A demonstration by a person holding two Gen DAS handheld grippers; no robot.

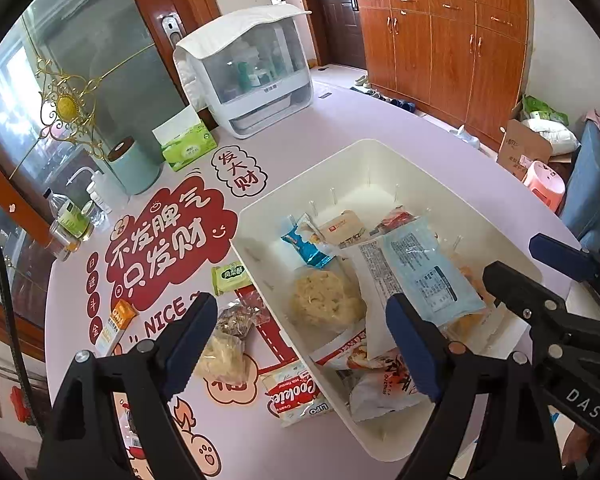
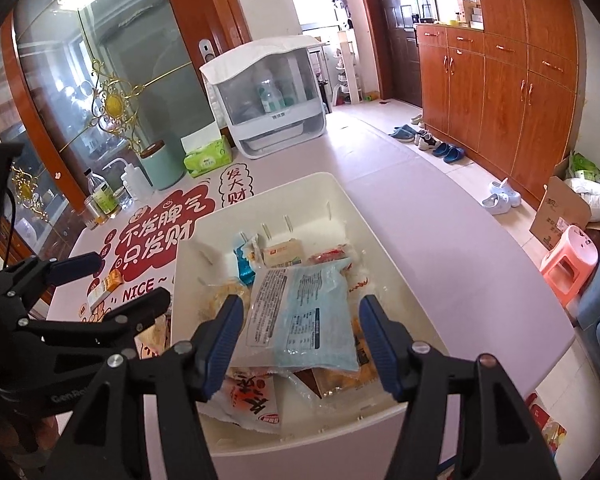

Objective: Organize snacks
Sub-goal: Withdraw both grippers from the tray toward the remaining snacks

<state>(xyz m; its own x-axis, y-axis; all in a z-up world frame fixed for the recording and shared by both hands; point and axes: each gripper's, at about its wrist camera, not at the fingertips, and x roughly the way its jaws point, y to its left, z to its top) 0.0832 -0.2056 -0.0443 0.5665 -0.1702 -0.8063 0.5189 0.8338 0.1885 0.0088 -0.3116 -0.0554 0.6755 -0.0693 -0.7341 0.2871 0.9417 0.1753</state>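
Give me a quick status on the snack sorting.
Left hand-held gripper open, empty. Right hand-held gripper open above light blue packet in white bin. Cookie pack and green packet on table, unobstructed.

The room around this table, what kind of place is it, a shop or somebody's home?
Most likely somebody's home, a dining or living area near the entrance. Shoes lie along the wooden cabinets by the front door, and a tissue pack sits on the table beside the white snack bin.
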